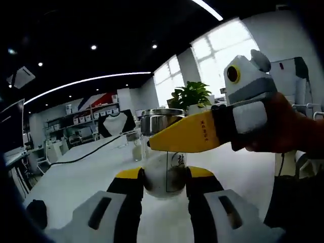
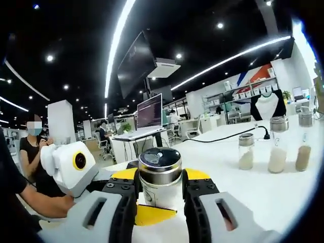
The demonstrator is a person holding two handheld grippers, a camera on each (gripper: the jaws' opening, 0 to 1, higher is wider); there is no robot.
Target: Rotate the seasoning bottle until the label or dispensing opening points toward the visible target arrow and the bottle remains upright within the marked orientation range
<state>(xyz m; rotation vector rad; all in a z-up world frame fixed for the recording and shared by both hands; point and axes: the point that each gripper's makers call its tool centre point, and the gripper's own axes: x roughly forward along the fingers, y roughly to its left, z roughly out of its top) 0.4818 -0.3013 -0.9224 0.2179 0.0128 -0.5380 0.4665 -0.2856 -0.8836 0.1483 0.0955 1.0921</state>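
Two claws meet on one bottle. Nearest in the left gripper view, the left claw (image 1: 164,177), with yellow-tipped black jaws, is clamped on the lower glass body of the clear seasoning bottle with a brushed steel cap (image 1: 163,154), one jaw pressed to each side, and the bottle stands upright on the white surface (image 1: 81,177). A dark printed label faces this camera, though its text is too small to read. Across the bottle's upper part lies a yellow jaw of the right claw (image 1: 185,135), reaching in from the right and held by a hand in a dark sleeve. In the right gripper view, that right claw (image 2: 160,185) grips the same bottle (image 2: 160,174) just under its steel cap, both jaws tight against it, while the grey body of the left claw (image 2: 76,164) sits close on the left. Farther back on the surface (image 2: 283,192), three smaller clear shaker jars with steel lids (image 2: 277,146) stand in a row, well apart from the held bottle, each part filled with pale or brownish powder. Beyond them a black cable (image 2: 228,135) crosses the surface.
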